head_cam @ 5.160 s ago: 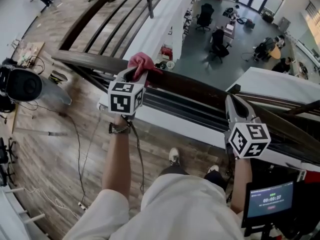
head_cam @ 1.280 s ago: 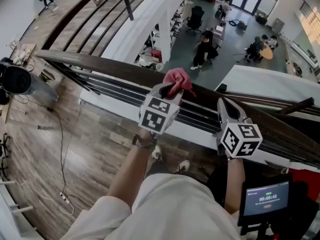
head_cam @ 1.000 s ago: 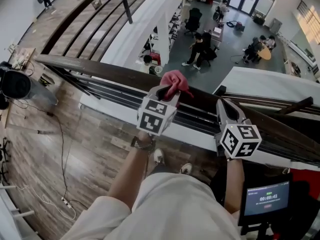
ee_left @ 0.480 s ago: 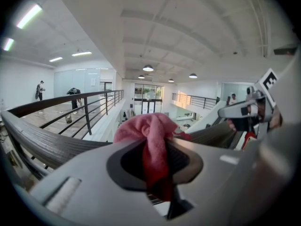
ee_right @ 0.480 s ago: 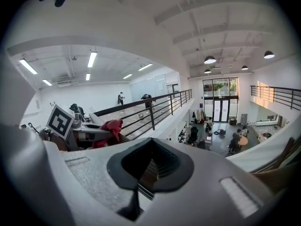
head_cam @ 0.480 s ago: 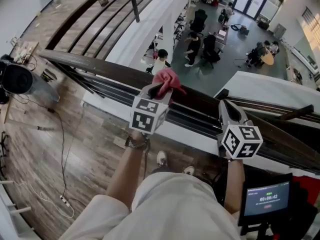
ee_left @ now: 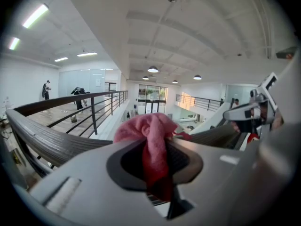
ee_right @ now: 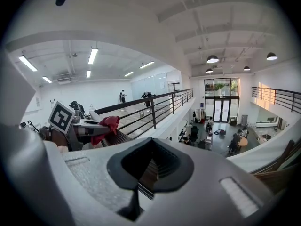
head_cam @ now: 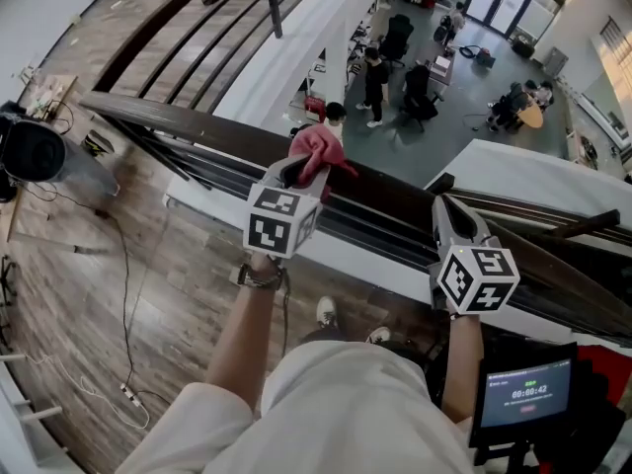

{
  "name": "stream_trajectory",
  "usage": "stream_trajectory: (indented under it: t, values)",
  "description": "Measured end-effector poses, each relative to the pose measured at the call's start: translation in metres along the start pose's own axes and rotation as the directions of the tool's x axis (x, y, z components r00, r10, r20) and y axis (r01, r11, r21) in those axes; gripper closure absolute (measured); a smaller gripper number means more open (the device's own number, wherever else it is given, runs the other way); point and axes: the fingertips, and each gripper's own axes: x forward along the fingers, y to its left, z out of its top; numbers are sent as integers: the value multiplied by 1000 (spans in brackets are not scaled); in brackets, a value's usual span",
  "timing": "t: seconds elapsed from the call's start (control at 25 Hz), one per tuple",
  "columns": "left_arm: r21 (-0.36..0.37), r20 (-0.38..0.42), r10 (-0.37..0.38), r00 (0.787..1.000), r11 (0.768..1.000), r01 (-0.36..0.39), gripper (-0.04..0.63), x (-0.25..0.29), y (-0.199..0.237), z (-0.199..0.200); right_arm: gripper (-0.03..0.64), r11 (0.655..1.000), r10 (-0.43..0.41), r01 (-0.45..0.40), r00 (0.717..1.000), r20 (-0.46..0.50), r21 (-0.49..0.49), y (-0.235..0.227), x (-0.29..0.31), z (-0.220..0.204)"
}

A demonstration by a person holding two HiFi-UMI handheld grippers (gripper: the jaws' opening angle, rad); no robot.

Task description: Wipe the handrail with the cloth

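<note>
Left gripper [head_cam: 298,172]: jaws closed on a pink cloth [head_cam: 318,147]. In the left gripper view a fold of the cloth [ee_left: 151,138] is pinched between the jaws and the rest bunches out ahead of the tips. The cloth sits on top of the dark wooden handrail [head_cam: 183,123], directly beyond the left gripper's tips on the side away from the person. The handrail's long axis crosses in front of the person, from upper left to lower right in the head view, so the wipe has to run sideways along that line, not forward. Right gripper [head_cam: 443,208]: jaws together with nothing between them. In its own view only the ribbed wood of the handrail [ee_right: 123,136] shows through the opening behind the jaws. It sits over the same handrail, further right and apart from the cloth, so the left gripper is the working one and the nearer to the long bare stretch on the left. Judgement: wipe in progress, and travel to the right is limited by the right gripper on the line. Not resolved: the cloth's underside and its contact with the wood, which the bunch and the jaws cover, and whether the right gripper's tips actually touch the handrail. The handrail's right end is cut off by the frame edge.
</note>
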Motion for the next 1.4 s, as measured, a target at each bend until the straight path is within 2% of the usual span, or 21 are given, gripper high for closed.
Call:
stream_trajectory:
  t: [0.36,0.68,0.96,1.08,1.24,1.4]
  values:
    - [-7,4,65,998,998,-65,503,-17,58,0,614,1000,22,-22,1000,-8,-3,27,16,3]
    - [13,-1,167,986,986,-167,502,-36,125,-15,614,999,26,-26,999,-18,-22,42,24,-10]
    - [-41,-1,228,974,973,-228,502,-46,171,-11,614,999,20,-21,999,-26,-24,41,23,-2]
    - [-41,-13,246,969,968,-246,502,-49,190,-10,614,1000,16,-17,1000,-26,-25,40,23,0]
    - [-40,-24,245,969,968,-246,502,-48,197,-7,614,1000,18,-18,999,-28,-14,37,22,-2]
    - [-15,-23,265,964,964,-265,502,-47,181,-9,614,1000,30,-30,999,-27,4,37,19,-11]
